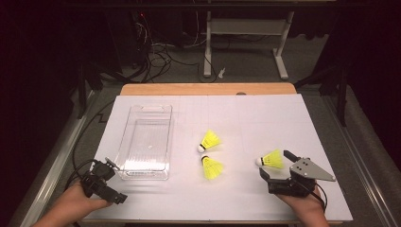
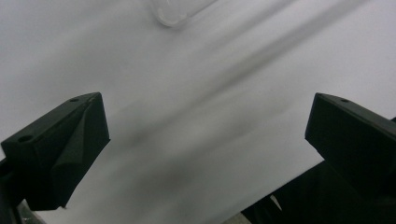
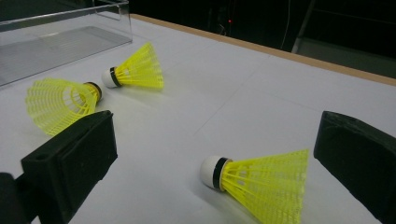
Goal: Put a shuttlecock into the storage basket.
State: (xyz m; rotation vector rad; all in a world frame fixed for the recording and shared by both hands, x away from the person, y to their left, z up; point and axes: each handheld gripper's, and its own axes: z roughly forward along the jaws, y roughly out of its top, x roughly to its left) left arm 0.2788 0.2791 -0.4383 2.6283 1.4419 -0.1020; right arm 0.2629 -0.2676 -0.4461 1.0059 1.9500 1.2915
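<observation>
Shuttlecock point(image 3: 261, 182) lying between right gripper point(image 3: 219, 154) fingers, spread apart; left gripper point(image 2: 205, 135) fingers apart

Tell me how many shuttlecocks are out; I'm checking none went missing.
3: one between the right claw's open jaws, and two mid-table right of the clear bin, one farther, one nearer. The bin looks empty.

Through the right gripper view I record my right gripper point(image 3: 217, 154) with its two black jaws spread wide apart, gripping nothing. A yellow shuttlecock point(image 3: 254, 179) lies on its side on the white desk point(image 3: 243, 98) between the jaws, white cork toward the left jaw, skirt close to the right jaw. Two more shuttlecocks lie farther out: the near one point(image 3: 60, 105) just beyond the left jaw, the far one point(image 3: 135, 72) by the clear tray point(image 3: 60, 42), toward the desk's wooden far edge.
</observation>
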